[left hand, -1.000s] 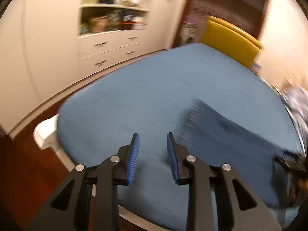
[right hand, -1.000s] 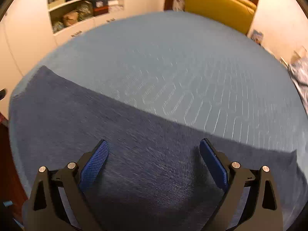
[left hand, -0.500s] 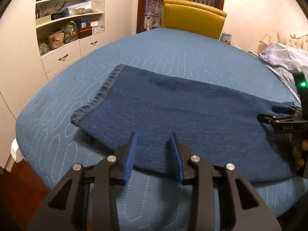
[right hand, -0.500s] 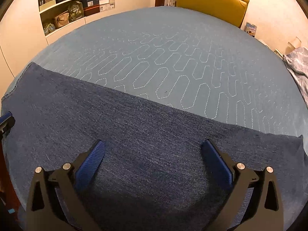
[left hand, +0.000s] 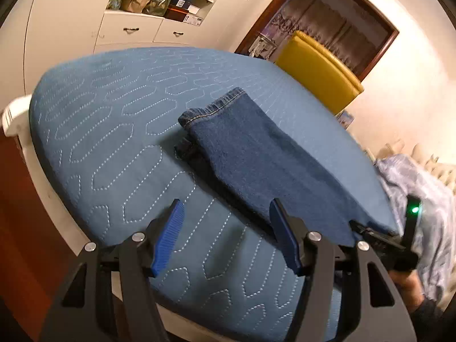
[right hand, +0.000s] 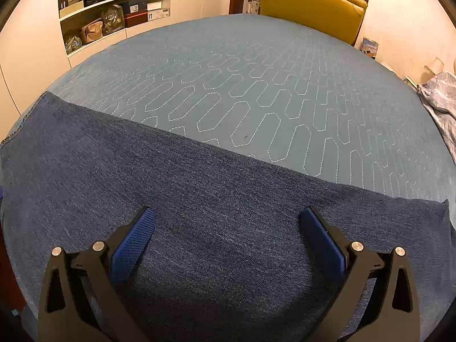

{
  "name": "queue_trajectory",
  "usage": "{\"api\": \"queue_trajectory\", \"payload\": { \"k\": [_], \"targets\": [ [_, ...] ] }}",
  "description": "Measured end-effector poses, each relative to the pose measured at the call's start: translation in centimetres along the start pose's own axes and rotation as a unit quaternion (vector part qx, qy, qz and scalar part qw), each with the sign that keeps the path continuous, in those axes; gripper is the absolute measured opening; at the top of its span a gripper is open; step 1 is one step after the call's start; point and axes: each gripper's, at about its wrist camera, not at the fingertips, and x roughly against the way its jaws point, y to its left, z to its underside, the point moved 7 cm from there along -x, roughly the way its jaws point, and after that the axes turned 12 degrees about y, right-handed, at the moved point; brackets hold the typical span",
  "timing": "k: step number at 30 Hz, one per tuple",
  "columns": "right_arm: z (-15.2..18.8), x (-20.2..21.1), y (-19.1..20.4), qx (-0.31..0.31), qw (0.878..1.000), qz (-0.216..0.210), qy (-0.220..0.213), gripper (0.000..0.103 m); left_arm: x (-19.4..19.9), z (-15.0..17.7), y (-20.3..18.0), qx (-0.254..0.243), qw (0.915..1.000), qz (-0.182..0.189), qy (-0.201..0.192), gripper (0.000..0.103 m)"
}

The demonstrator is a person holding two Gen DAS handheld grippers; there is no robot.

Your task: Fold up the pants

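Dark blue denim pants lie flat as a long strip on the blue quilted bed, hems at the far end. My left gripper is open and empty, hovering over the quilt near the pants' near edge. In the right wrist view the pants span the frame. My right gripper is open wide just above the denim, holding nothing. The right gripper also shows at the far right of the left wrist view.
A yellow headboard stands at the far end of the bed. White cabinets with filled shelves line the left wall. A crumpled pale blue cloth lies at the right. The bed's white edge and wooden floor are at left.
My left gripper has opened wide from nearly shut and swung left along the pants' near edge. The right gripper stays open over the denim, almost still.
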Motion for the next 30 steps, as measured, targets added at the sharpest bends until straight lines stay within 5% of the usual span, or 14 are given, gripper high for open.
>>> {"api": "queue_trajectory", "payload": {
  "k": [7,13,16,22,28,30],
  "targets": [
    [0.0,0.0,0.0,0.000,1.000,0.000,0.000,0.099,-0.9,-2.8,1.3,0.094,0.9889,0.114,0.014,0.062],
    [0.1,0.2,-0.1,0.000,1.000,0.000,0.000,0.099,-2.1,-4.7,4.8,0.255,0.9386,0.231,0.030,0.060],
    [0.0,0.2,-0.1,0.000,1.000,0.000,0.000,0.099,-2.2,-4.9,5.6,0.284,0.9240,0.254,0.034,0.058],
    [0.0,0.3,-0.1,0.000,1.000,-0.001,0.000,0.099,-3.0,-5.5,5.7,0.269,0.9330,0.235,0.042,0.037],
    [-0.1,0.5,-0.3,-0.002,1.000,-0.006,0.000,0.099,-3.3,-5.0,6.1,0.287,0.9172,0.275,0.029,0.028],
    [-0.2,0.6,-0.3,-0.002,1.000,-0.007,0.000,0.099,-3.9,-4.3,5.3,0.278,0.9199,0.272,0.048,0.024]
  ]
}}
